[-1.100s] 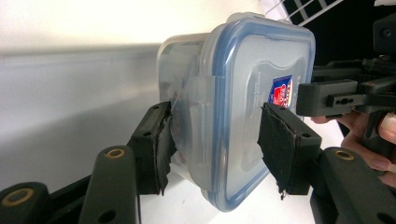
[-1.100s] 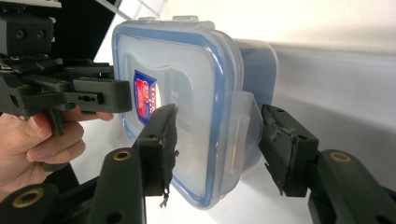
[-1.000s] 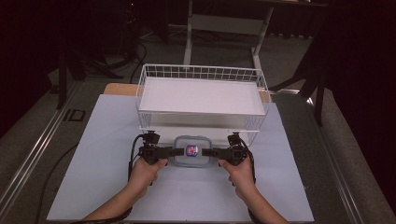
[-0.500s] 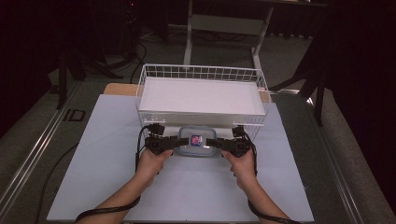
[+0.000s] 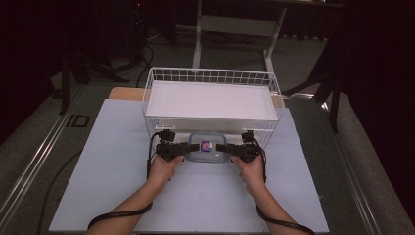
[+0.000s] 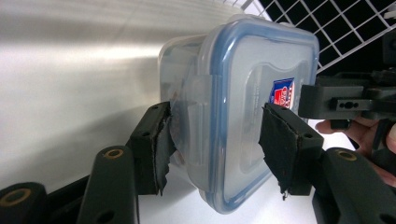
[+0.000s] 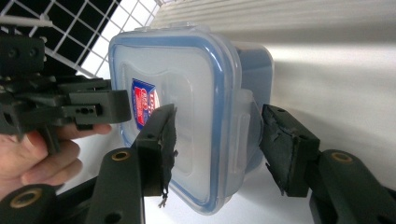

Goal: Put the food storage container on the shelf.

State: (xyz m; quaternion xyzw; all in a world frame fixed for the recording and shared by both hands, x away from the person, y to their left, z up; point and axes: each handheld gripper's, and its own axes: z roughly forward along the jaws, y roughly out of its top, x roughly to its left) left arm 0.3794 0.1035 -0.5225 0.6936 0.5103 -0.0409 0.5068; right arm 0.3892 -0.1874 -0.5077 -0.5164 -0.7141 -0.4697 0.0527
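A clear plastic container [image 5: 207, 147] with a blue-sealed lid and a red-and-blue label is held between both grippers, just in front of the white wire basket [image 5: 211, 76]. My left gripper [image 5: 189, 148] is shut on its left edge, one pad on the lid and one on the underside by the clip. My right gripper [image 5: 225, 148] is shut on the opposite edge the same way. In the left gripper view the container [image 6: 243, 88] sits between my jaws [image 6: 217, 142], with the other gripper beyond it. In the right gripper view the container [image 7: 182, 98] is clamped likewise [image 7: 217, 140].
The basket has a white flat liner [image 5: 208, 100] inside and stands at the far end of a pale sheet [image 5: 107, 166] that covers the table. Cables trail from both grippers toward the near edge. A dark floor and a metal stand [image 5: 235, 29] lie beyond.
Both grippers have carried the container away from the person, from the middle of the sheet up to the basket's front wall.
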